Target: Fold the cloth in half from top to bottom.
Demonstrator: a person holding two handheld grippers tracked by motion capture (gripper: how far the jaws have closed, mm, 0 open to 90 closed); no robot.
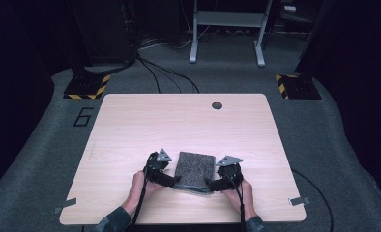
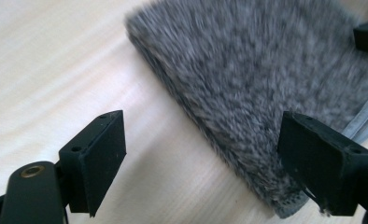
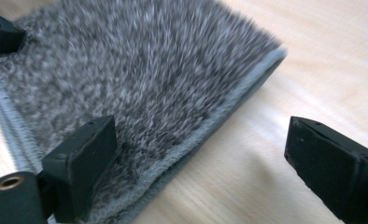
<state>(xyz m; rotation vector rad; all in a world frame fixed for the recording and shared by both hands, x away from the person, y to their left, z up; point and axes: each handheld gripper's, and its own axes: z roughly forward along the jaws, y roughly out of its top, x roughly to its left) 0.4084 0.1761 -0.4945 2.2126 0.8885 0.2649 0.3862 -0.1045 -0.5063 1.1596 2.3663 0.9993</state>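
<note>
The folded grey fleece cloth [image 1: 195,170] lies on the near middle of the wooden table [image 1: 179,121], between my two grippers. It seems folded in layers, with a pale stitched hem showing at the near edge [image 3: 205,135].

The risk I see: the layers are loose, so if I pinch only the top one, the fold can open when I lift. Also, if one side pulls earlier than the other, the cloth can slide on the smooth wood and become crooked.

My left gripper [image 1: 171,181] is at the near left corner, the right gripper [image 1: 212,183] at the near right corner, both low over the table and turned inward toward each other. My hands come from the near edge, forearms angled a little inward. In both gripper views the jaws stand spread; each has one jaw over the pile and one over bare wood, and I see no pad pressing on the cloth.
</note>
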